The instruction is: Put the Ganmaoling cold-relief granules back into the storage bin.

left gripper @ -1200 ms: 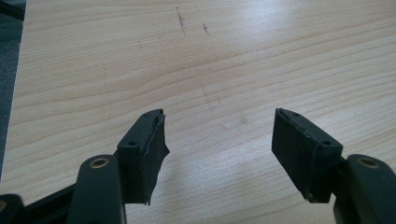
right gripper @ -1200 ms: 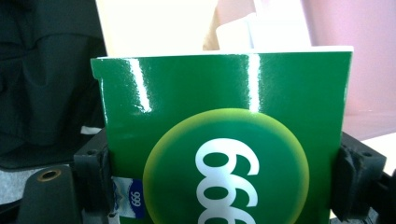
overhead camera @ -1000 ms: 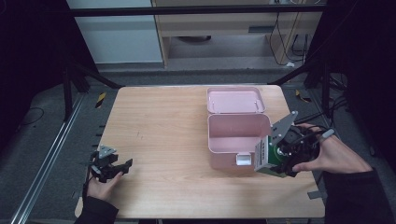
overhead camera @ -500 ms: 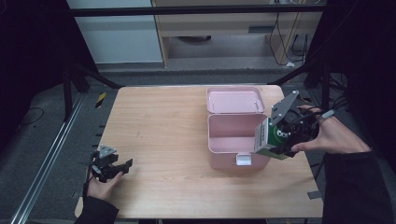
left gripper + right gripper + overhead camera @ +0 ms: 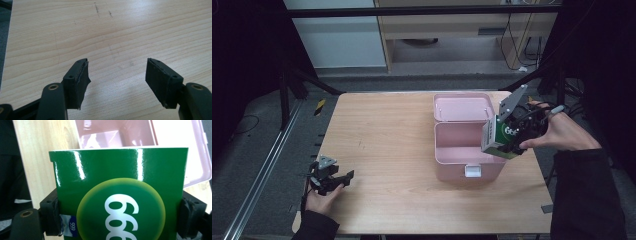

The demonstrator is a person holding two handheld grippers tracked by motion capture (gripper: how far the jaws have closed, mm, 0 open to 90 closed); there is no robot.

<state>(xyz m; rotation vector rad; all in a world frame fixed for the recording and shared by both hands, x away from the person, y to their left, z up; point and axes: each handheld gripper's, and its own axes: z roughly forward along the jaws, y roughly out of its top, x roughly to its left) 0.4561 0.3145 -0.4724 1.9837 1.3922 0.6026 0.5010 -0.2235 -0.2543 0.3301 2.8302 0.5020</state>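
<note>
Gripping green box point(image 5: 497, 137) over pink case point(image 5: 462, 145), right gripper point(image 5: 512, 137) tilted; left gripper point(image 5: 343, 177) fingers wide, low.

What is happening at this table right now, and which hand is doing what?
A person works at a wooden table with a gripper in each hand. The right gripper is shut on a green box printed with "666", holding it at the right edge of an open pink storage box, whose lid lies flat behind it. The compartment looks empty. The left gripper sits open and idle over bare wood near the front left corner.
</note>
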